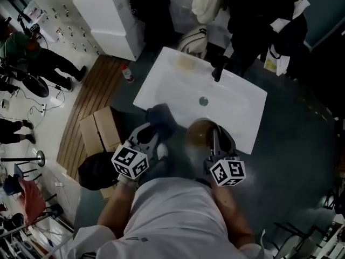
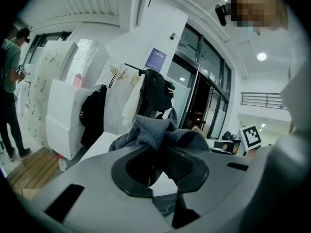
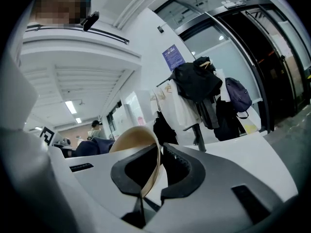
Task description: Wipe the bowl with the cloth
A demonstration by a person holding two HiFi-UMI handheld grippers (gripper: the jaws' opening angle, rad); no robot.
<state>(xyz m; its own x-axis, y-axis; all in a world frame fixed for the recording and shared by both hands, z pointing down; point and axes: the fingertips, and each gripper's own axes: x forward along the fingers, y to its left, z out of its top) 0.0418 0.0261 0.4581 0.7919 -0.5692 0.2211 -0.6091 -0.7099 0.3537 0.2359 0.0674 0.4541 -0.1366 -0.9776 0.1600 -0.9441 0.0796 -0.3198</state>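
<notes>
A dark grey-blue cloth (image 1: 160,115) is bunched in my left gripper (image 1: 156,127), which is shut on it over the sink's near edge; in the left gripper view the cloth (image 2: 160,135) bulges above the jaws. My right gripper (image 1: 214,136) is shut on the rim of a tan bowl (image 1: 200,134), held tilted beside the cloth. In the right gripper view the bowl (image 3: 138,142) stands on edge between the jaws, with its thin wall pinched. Cloth and bowl are close together, and I cannot tell if they touch.
A white sink (image 1: 237,99) with a drain (image 1: 203,101) and a dark tap (image 1: 218,69) lies ahead. Cardboard boxes (image 1: 99,128), a wooden slat mat (image 1: 89,99) and a bottle (image 1: 127,73) are on the left. Coats hang behind the sink; people stand at far left.
</notes>
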